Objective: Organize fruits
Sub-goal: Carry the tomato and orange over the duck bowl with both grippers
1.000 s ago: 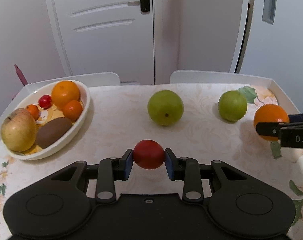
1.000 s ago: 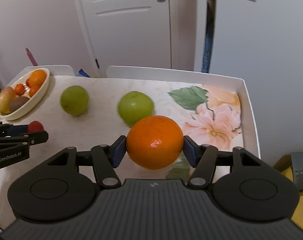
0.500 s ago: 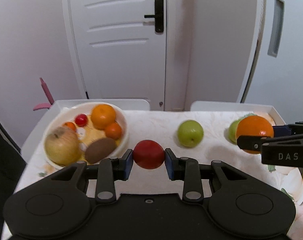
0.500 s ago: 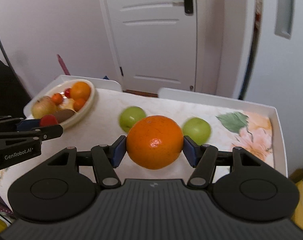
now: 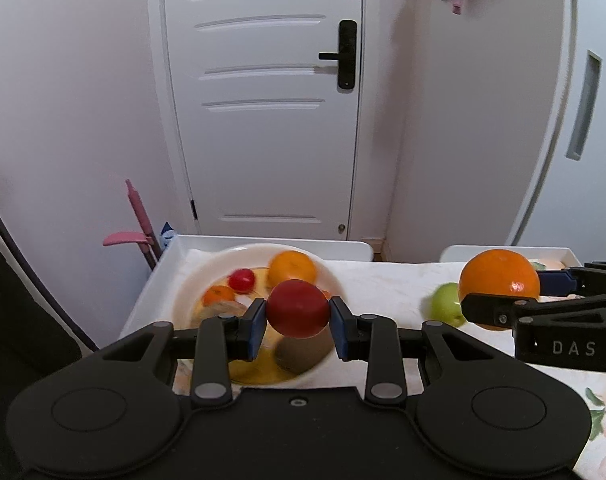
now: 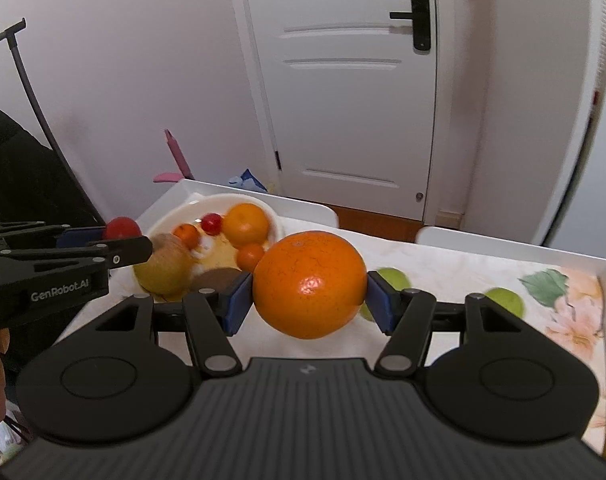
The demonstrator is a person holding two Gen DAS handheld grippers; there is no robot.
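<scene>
Left wrist view: left tool (image 5: 297, 309) grips red fruit (image 5: 297, 307) above floral table (image 5: 383, 280); right tool (image 6: 309, 290) clamps orange (image 6: 309, 284).

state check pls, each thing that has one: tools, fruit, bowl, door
left tool: shut on red fruit, lifted
right tool: shut on large orange, lifted
bowl: on table, holding fruit
green apples: loose on tablecloth, outside bowl
door: closed

Your flower-patterned table (image 6: 443, 268) carries a white fruit bowl (image 6: 273, 216) at its left and two green apples (image 6: 505, 300) rightward
</scene>
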